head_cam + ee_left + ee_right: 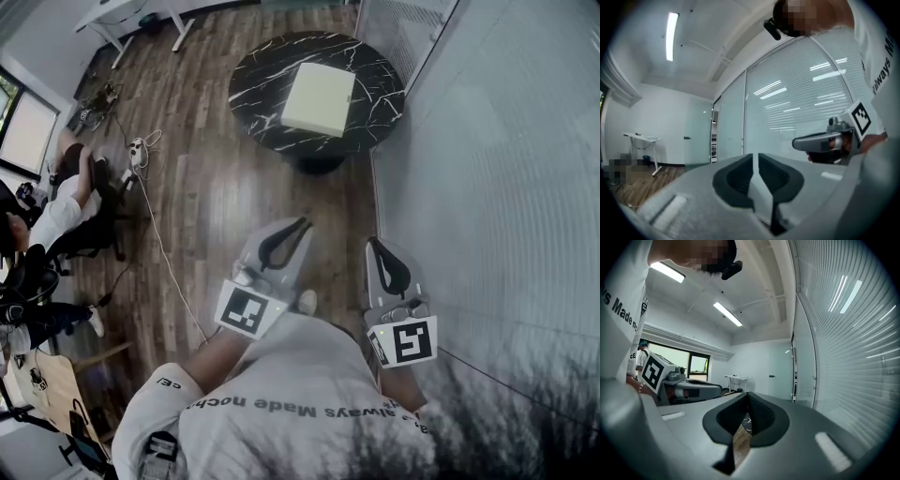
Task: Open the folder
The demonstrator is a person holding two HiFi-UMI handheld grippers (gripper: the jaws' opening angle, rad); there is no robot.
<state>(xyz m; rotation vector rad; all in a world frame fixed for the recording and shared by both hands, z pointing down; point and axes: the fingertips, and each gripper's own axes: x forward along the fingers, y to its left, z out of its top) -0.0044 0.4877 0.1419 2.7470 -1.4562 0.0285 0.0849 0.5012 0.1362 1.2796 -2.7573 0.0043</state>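
Currently both tools are empty: the left gripper [302,226] has its jaws all but together, the right gripper [375,243] has them pressed tight, and neither holds anything. The cream folder [319,98] lies flat on the round black marble table [255,67], well ahead of both sets of fingertips and slightly nearer the left pair. It looks almost square, so I can't pick out its spine edge.

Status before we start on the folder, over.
Left tool shut, empty, held level. Right tool the same. Folder lies closed on the round table ahead, untouched. Only floor between, nothing in the way.
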